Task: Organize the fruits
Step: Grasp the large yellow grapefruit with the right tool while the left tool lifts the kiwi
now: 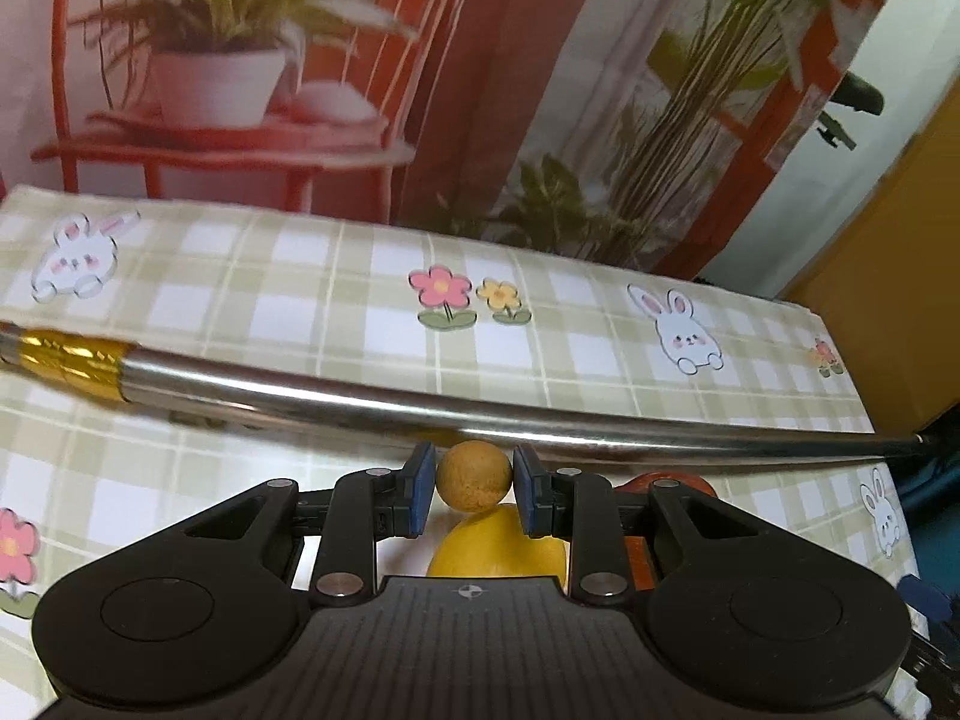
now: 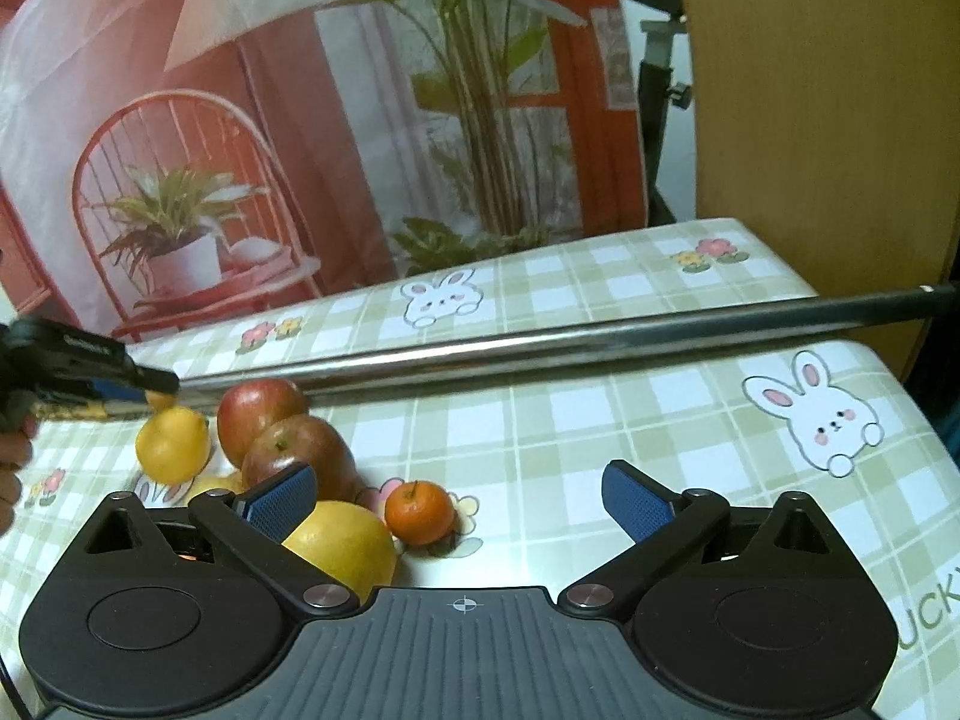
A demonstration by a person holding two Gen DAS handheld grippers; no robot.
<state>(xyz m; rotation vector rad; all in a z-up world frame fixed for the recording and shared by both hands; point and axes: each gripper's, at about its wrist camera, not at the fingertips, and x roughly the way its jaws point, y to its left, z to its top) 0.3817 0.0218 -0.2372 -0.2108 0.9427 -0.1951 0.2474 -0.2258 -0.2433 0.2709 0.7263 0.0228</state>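
My left gripper point(image 1: 474, 477) is shut on a small round tan-brown fruit point(image 1: 474, 475), held just above a yellow lemon point(image 1: 498, 546). In the right wrist view that left gripper point(image 2: 157, 391) shows at the far left, over the same lemon point(image 2: 173, 445). Two red apples point(image 2: 261, 411) point(image 2: 297, 456) lie beside the lemon, with a large yellow citrus point(image 2: 345, 543) and a small orange tangerine point(image 2: 419, 511) nearer. My right gripper point(image 2: 459, 498) stands open above the table, nothing between its blue pads point(image 2: 282, 501).
A long steel rod point(image 1: 480, 414) with a gold band point(image 1: 72, 363) spans the table above the fruit; the rod point(image 2: 540, 342) also crosses the right wrist view. The checked tablecloth point(image 2: 600, 420) has bunny prints. A printed backdrop and a wooden panel point(image 2: 828, 108) stand behind.
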